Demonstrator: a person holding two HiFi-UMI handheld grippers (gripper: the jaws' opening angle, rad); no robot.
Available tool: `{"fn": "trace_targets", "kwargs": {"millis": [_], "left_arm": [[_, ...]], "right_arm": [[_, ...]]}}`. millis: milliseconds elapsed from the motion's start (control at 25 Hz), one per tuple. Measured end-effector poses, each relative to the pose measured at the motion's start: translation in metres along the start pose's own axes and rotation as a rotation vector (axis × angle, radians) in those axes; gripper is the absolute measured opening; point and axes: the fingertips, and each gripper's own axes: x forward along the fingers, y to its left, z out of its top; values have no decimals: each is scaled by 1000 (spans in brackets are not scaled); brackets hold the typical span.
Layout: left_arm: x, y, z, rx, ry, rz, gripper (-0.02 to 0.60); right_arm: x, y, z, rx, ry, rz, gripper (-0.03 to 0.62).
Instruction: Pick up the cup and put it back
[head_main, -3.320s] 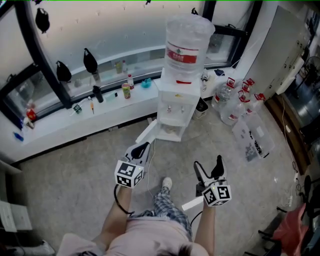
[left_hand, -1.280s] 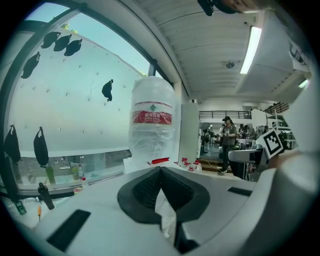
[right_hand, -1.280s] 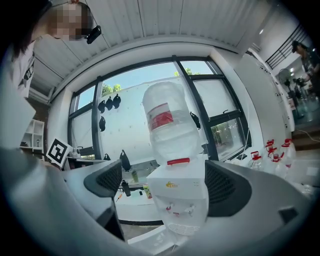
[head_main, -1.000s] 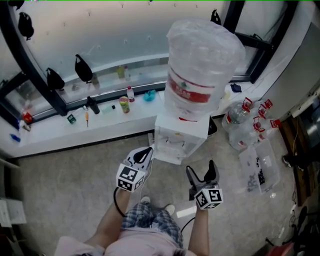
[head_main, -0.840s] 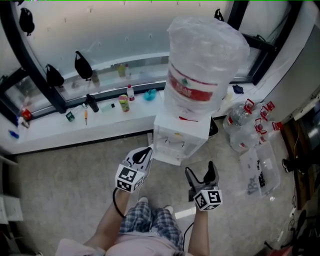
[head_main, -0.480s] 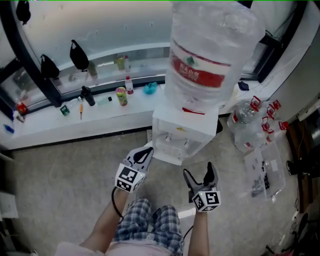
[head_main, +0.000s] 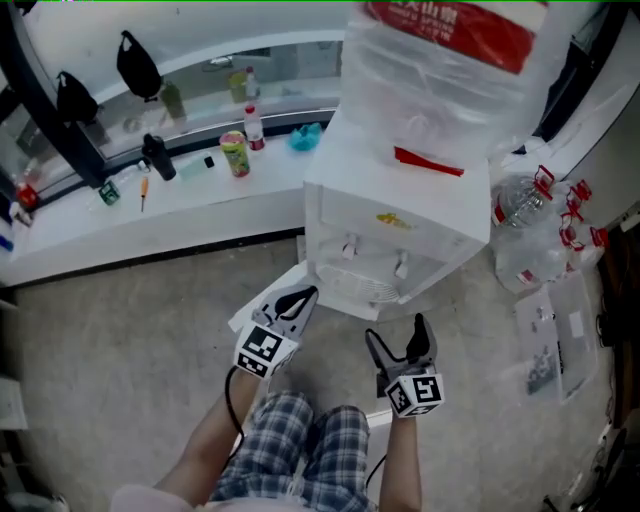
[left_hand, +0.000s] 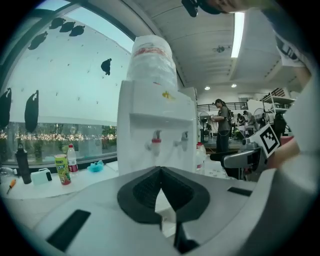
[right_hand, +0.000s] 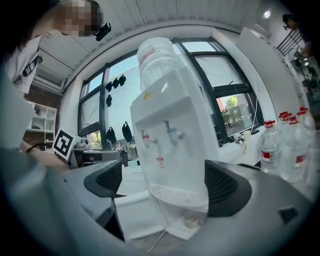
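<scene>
A: How far along is the task looking?
B: Barely begun, I'm judging. Neither gripper is carrying anything: the left gripper (head_main: 300, 297) is hanging with its jaws pressed together on nothing, and the right gripper (head_main: 397, 340) is hovering with its jaws spread wide and nothing between them. Both are pointing at the water dispenser (head_main: 400, 200) from just in front of it, so the picking up and the putting back are both waiting to be done
A: And the cup, where is it sitting?
B: I'm not finding a sure one. In the right gripper view a small pale round thing (right_hand: 192, 220) is lying in the open bay under the drip tray (right_hand: 177, 196). That may be the cup, but it's showing too small to tell. In the head view the dispenser's own front is hiding that bay, and the big bottle (head_main: 450, 60) on top is running off the upper edge
</scene>
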Motion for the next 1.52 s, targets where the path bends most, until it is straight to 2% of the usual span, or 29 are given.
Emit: {"fn": "trace_targets", "kwargs": {"millis": [160,360,720,840,1160,1360,1520], "left_arm": [[27,2,-83,11,6,-20,25],[57,10,-192,-20,9,-50,25],[100,25,-318,20,19,-87,25],[111,26,-341,20,12,-94,25],[130,29,-374,29,20,-106,25],[138,30,-386,5,25,-113,25],[140,27,-393,-25,26,-125,25]], "right_arm": [[21,-20,-89,-22,35,19,509],[45,-45,-194,-56,52,44,509],[79,-81,-313,-97,77,81,509],[87,-83,-343,-110,95,94,509],[123,-97,-396,-96,122,71,509],[148,-107,-422,-81,143,15,509],[167,-118,-437,-111,172,-74,509]]}}
